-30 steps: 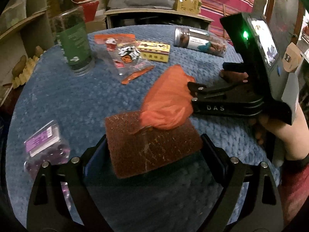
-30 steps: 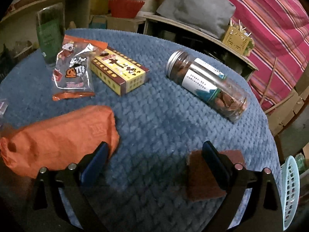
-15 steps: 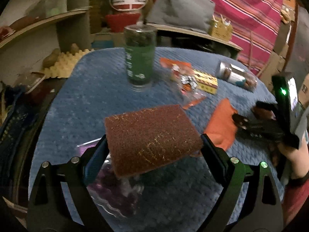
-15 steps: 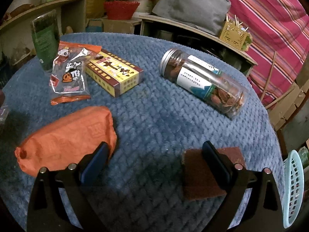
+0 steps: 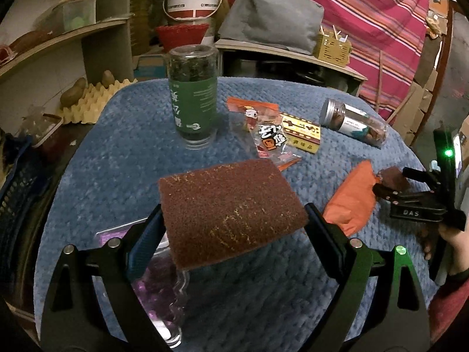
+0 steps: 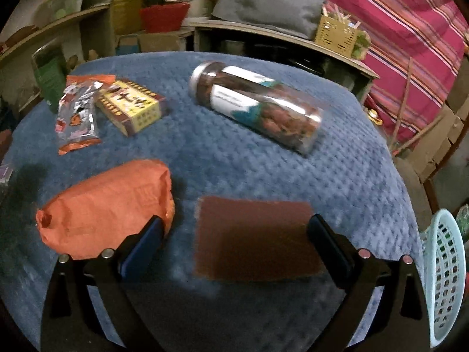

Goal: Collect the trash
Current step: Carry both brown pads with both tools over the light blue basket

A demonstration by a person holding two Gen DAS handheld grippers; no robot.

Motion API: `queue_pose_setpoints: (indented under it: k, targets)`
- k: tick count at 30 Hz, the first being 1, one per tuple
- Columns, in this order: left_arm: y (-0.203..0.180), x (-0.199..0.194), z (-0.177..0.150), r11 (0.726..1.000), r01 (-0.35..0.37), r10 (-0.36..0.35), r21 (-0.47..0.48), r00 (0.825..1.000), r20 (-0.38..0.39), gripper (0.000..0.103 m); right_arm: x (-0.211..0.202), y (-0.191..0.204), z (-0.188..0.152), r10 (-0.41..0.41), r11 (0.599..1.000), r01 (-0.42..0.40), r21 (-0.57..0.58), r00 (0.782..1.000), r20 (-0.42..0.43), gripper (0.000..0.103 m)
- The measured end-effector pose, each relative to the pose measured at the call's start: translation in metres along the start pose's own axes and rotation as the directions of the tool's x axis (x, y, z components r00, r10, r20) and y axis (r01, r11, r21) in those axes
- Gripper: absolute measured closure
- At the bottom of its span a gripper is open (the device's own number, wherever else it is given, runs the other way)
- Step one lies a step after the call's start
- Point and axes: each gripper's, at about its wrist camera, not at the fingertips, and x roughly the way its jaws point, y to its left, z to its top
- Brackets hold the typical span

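Scouring pad (image 5: 231,208) clamped btw left tongs (image 5: 233,226), off table.

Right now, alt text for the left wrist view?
The left tool grips a brown scouring pad above a blue quilted table. Behind it stand a green-labelled jar, a snack packet, a yellow box and a jar lying on its side. At right, the other tool sits beside an orange bag.
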Motion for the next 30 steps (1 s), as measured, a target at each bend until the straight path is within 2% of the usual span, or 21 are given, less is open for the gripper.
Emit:
queue_pose_setpoints:
  k: [5,8,13,18,20,21,22,25,30]
  targets:
    - [-0.002,0.004,0.001,1.000,-0.006,0.006,-0.005,1.000,-0.007,0.014,-0.011,-0.020,-0.002,0.086,0.992,-0.090,0.088,0.995,0.054,0.006]
    - [-0.002,0.004,0.001,1.000,-0.009,0.009,-0.002,1.000,-0.006,0.014,-0.009,-0.019,-0.003,0.037,0.996,-0.040,0.078,0.998,0.042,0.006]
    - [-0.003,0.007,0.001,1.000,-0.014,0.014,-0.006,1.000,-0.011,0.014,0.005,-0.016,-0.010,0.012,0.997,-0.010,0.073,0.999,-0.031,0.006]
    - [-0.003,0.008,0.002,1.000,-0.016,0.016,-0.009,1.000,-0.009,0.014,0.008,-0.025,-0.012,0.049,0.992,-0.046,0.122,0.998,-0.027,0.007]
    - [-0.004,0.009,0.003,1.000,-0.016,0.016,-0.015,1.000,-0.008,0.014,0.007,-0.026,-0.012,0.068,0.990,-0.065,0.126,0.998,-0.014,0.010]
    - [-0.005,0.009,0.004,1.000,-0.016,0.016,-0.017,1.000,-0.008,0.014,0.006,-0.026,-0.013,0.076,0.990,-0.074,0.123,0.997,-0.009,0.017]
    - [-0.007,0.009,0.004,1.000,-0.018,0.017,-0.018,1.000,-0.007,0.014,0.005,-0.025,-0.013,0.091,0.989,-0.089,0.115,0.996,-0.005,0.019]
    - [-0.016,0.009,0.006,0.999,-0.037,0.037,-0.008,0.999,0.005,0.014,0.000,-0.024,-0.014,0.090,0.991,-0.090,0.100,0.996,0.012,0.019]
    - [-0.039,0.010,0.010,0.998,-0.063,0.062,0.019,0.998,0.026,0.014,-0.026,-0.038,-0.013,0.086,0.991,-0.095,0.098,0.992,0.095,0.019]
